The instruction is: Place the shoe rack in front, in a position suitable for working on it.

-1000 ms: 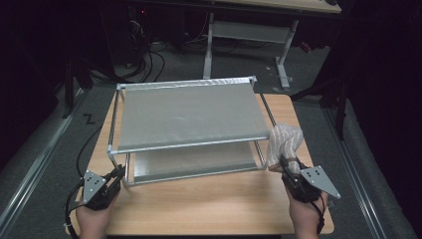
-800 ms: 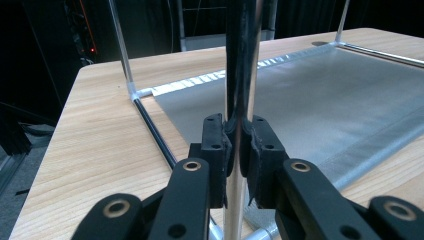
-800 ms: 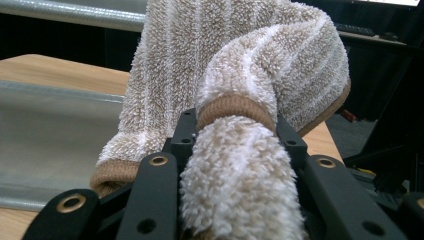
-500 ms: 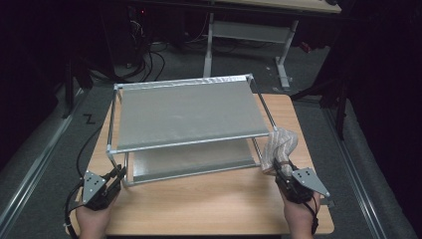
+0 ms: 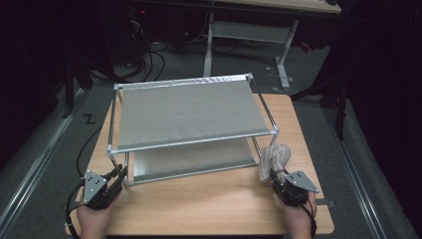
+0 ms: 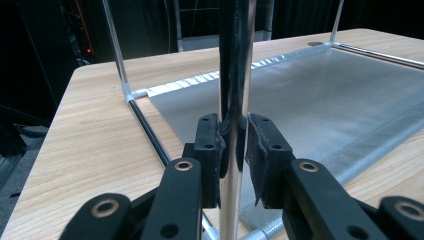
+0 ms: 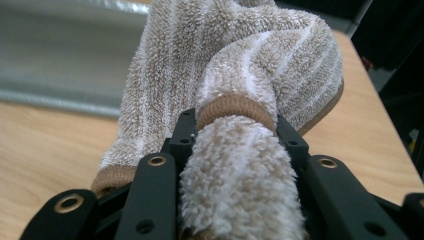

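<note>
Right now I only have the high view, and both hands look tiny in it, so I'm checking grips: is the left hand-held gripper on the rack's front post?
Observer: The post stands between the pads of the left hand-held gripper, close on both sides. Its jaws have just been opening, so I can't tell whether they press it.
Operator: And the right one?
Observer: The right hand-held gripper is shut on a bunched towel, which bulges out over the jaws.
Operator: Any detail on the towel?
Observer: Beige terry with pale stripes, and a smooth tan hem just beyond the jaws.
</note>
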`<state>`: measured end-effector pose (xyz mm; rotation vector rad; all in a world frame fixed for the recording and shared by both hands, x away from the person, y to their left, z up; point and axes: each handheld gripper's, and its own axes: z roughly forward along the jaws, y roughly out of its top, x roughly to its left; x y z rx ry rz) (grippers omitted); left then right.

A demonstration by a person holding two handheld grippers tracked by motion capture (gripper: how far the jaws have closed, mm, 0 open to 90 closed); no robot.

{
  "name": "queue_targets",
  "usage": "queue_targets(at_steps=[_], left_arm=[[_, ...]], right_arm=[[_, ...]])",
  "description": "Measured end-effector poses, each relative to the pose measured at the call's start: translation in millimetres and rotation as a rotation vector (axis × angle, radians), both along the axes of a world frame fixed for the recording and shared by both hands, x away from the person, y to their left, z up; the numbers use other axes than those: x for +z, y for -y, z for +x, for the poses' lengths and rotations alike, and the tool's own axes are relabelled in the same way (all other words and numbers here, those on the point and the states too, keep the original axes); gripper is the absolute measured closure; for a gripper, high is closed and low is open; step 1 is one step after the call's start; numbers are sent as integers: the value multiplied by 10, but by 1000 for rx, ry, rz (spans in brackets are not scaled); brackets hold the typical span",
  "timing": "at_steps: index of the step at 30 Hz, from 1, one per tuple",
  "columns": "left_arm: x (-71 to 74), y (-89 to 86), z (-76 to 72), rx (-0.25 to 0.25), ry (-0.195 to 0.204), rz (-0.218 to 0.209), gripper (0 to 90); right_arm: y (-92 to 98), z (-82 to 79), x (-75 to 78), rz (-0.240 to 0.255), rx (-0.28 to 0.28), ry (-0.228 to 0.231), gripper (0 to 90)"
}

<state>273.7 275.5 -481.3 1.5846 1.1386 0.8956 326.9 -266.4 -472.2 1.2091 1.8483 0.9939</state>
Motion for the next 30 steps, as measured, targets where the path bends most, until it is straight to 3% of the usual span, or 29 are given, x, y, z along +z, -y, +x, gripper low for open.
queue_targets(at_steps=[8,17,22,30], left_arm=[[-4,12,22,-7,-2,-3,733],[-6,21,49,-8,-5,-4,729],[-3,24,56,-8,-4,-8,729],[-9,32,76,-4,-5,-11,728]], right_arm=[[54,75,-154,-57,3,-108,629],[113,62,-193,-93,5,-171,628],[147,36,-189,-111,10,-175,627],[158,-79,-63,-85,37,-163,631]])
